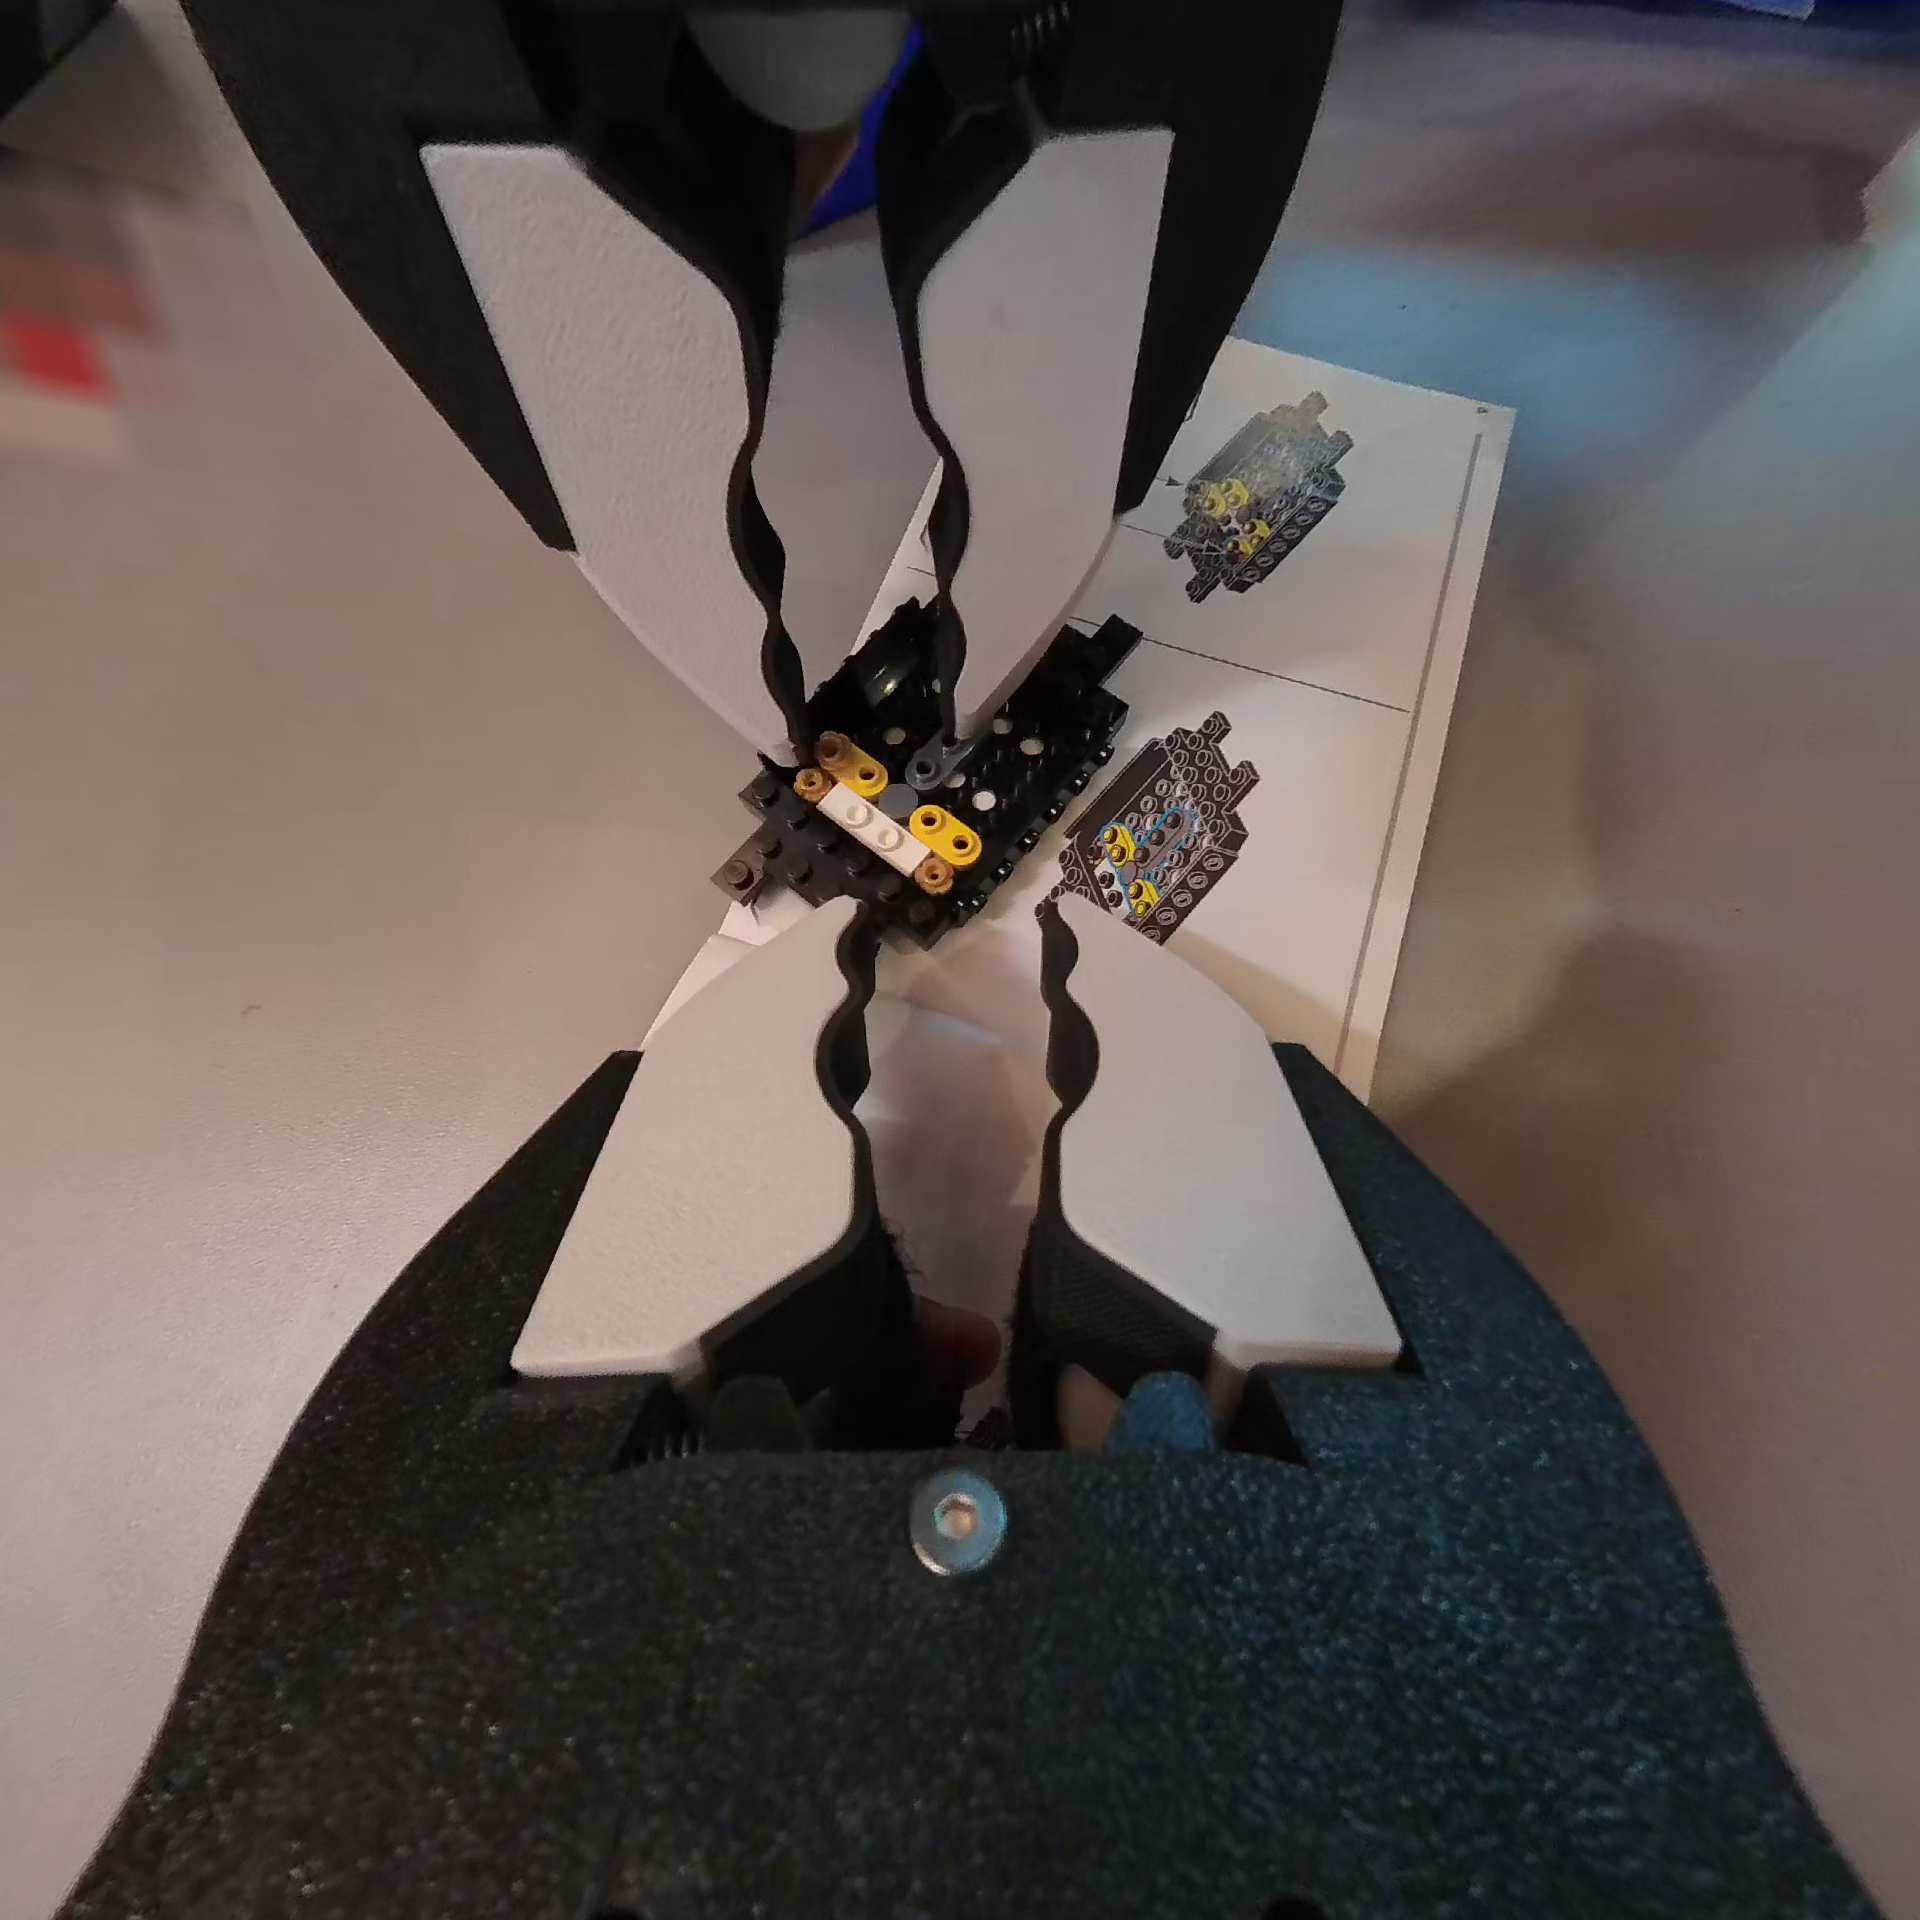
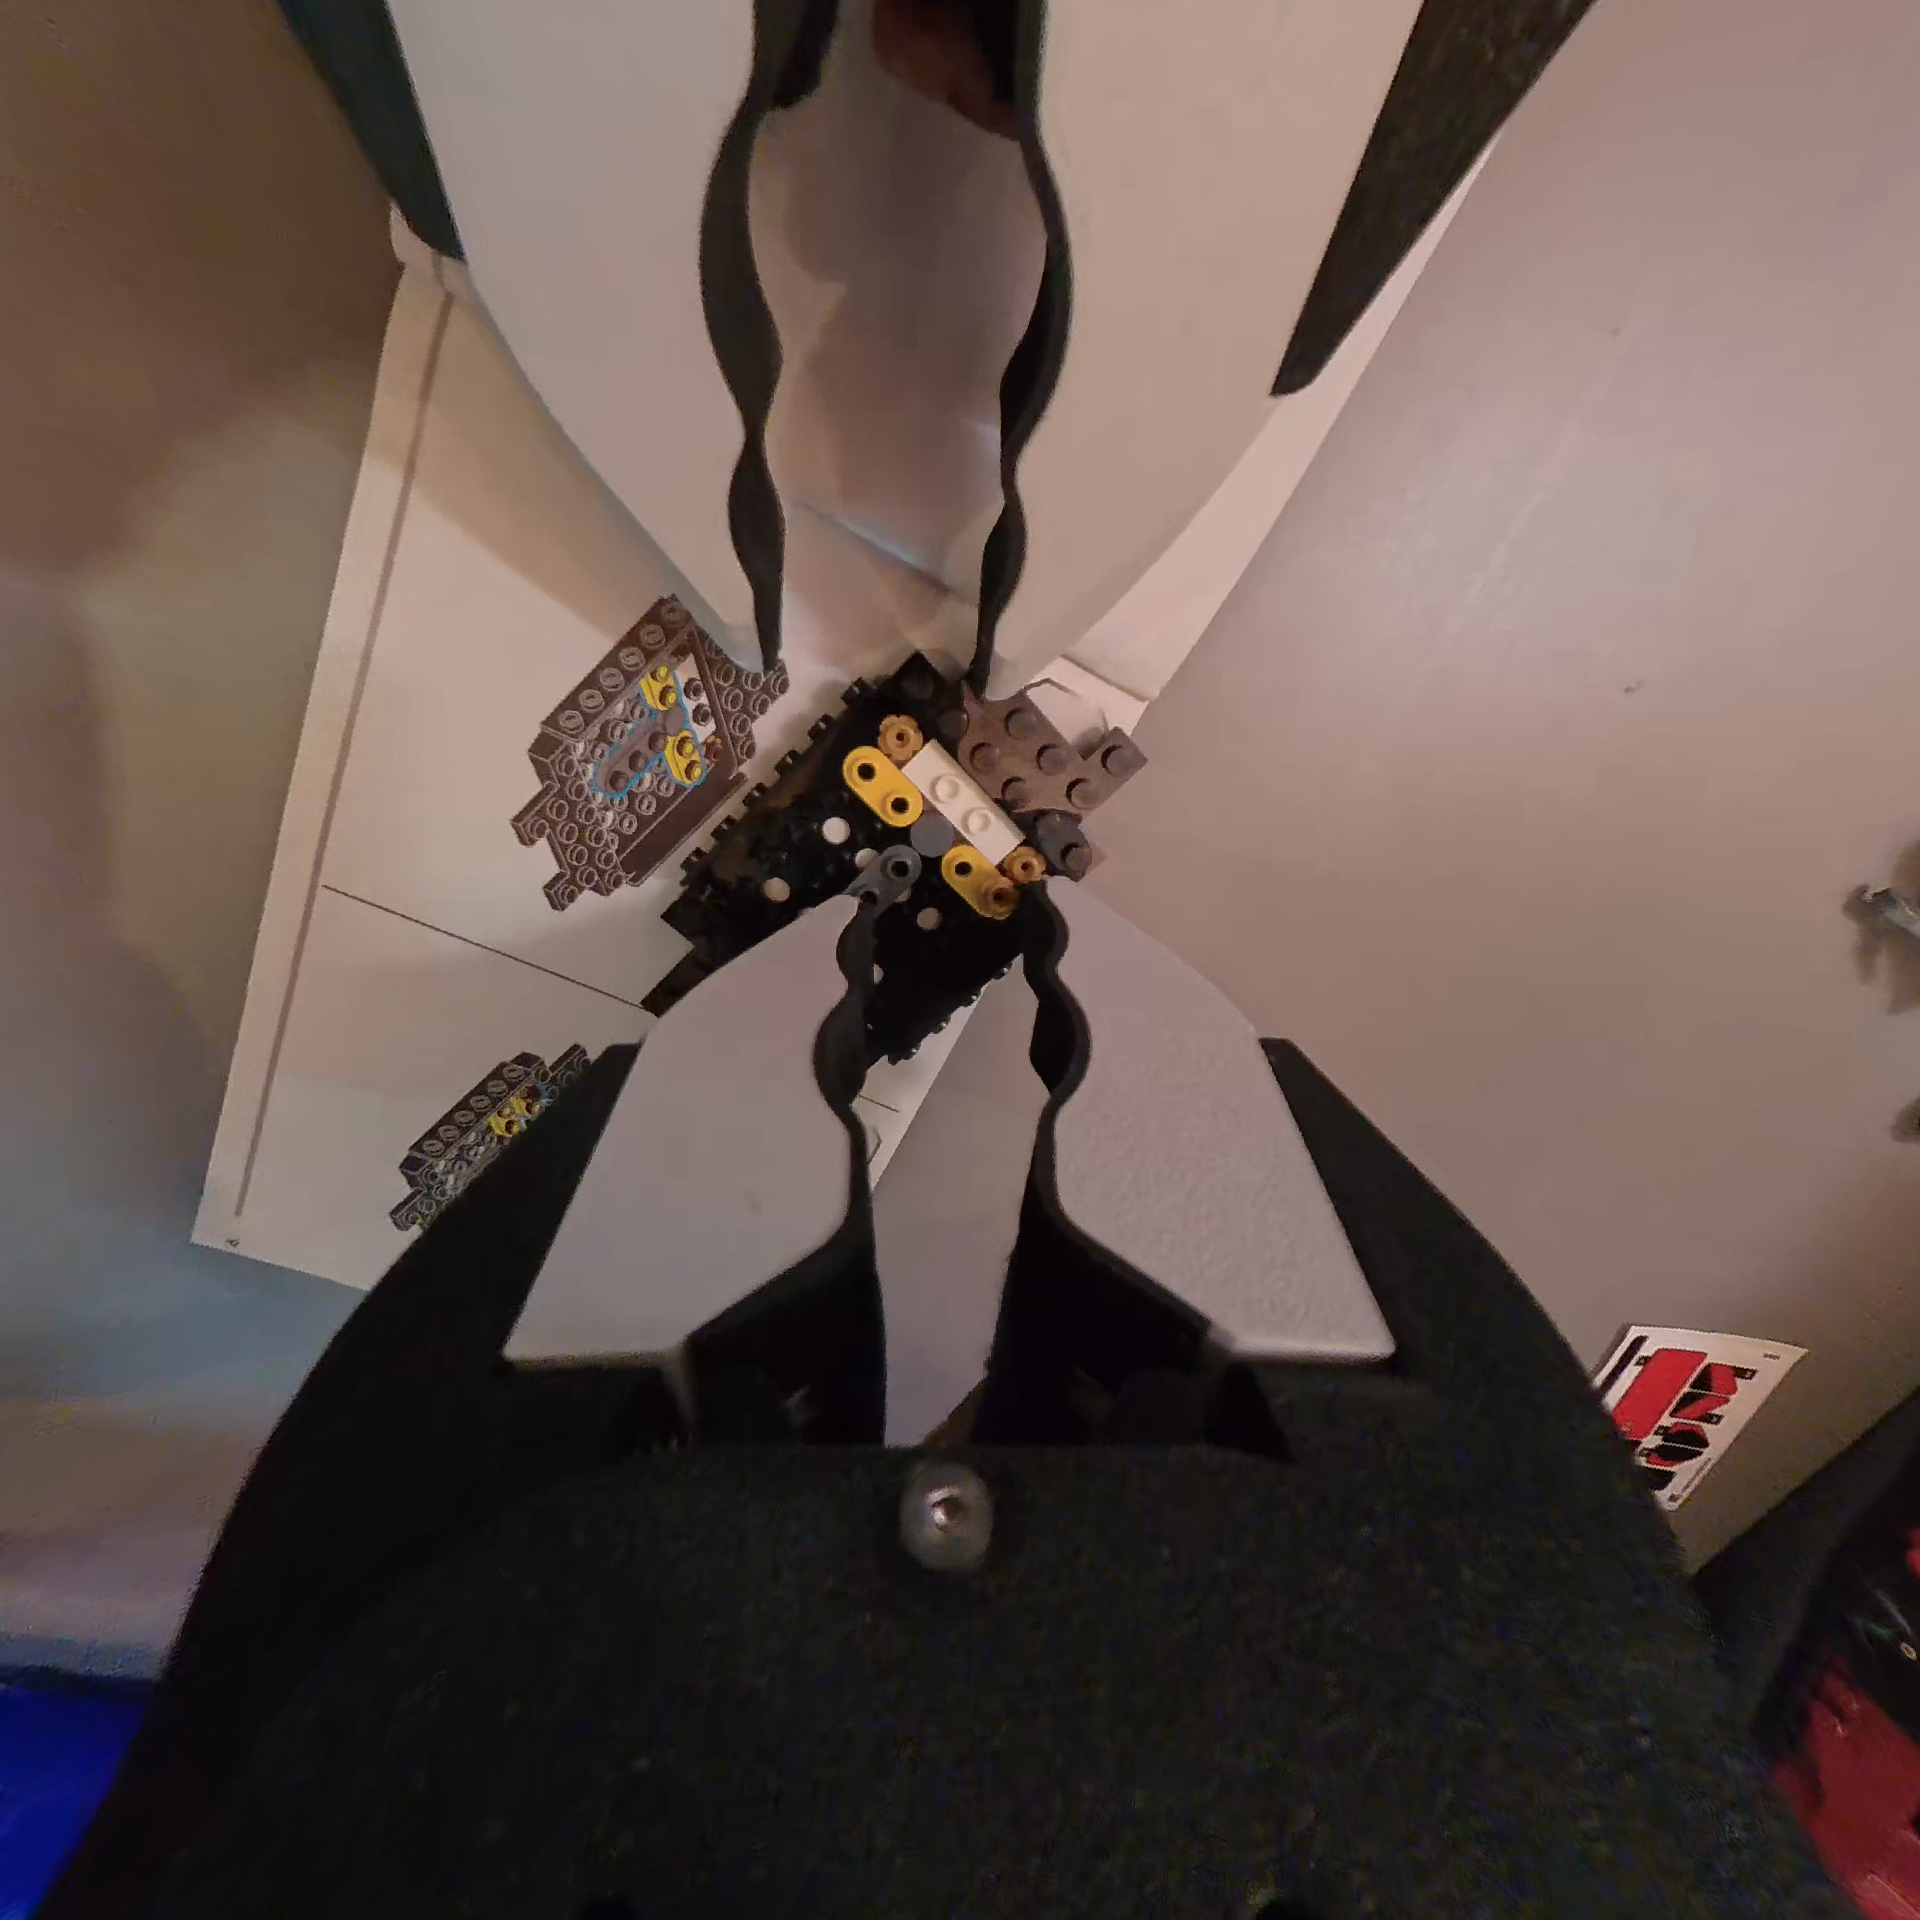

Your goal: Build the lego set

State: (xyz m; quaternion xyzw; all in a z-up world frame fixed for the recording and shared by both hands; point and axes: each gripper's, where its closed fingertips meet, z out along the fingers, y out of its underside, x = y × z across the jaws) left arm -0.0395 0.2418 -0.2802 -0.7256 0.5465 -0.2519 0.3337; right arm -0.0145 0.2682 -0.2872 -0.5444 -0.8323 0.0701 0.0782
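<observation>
Black brick model lies at frame centre on a white instruction sheet, on a pale table. One corner of the model overhangs the sheet's edge toward the left of the left wrist view.

Left gripper: jaws apart, nothing clamped. One fingertip touches the model's near corner; the other sits over bare paper, just beside a printed diagram.

Right gripper: jaws apart, tips down on the studded top of the model. One tip rests on the end of a small grey plate; the other is just beside a yellow plate. Neither piece is pinched between the pads.

Room: the two grippers meet tip to tip over the model, so the space above it is tight. Open table lies left of the model in the left wrist view and right of it in the right wrist view. The sheet's long edge runs well clear on the far side.

Hidden or unclear:
- The model's rear part is covered by the right gripper's fingers.
- A sticker sheet is cut by the gripper body at lower right.
- A small grey object at the right edge is cropped and cannot be identified.
- A red patch at upper left is too blurred to identify.
</observation>
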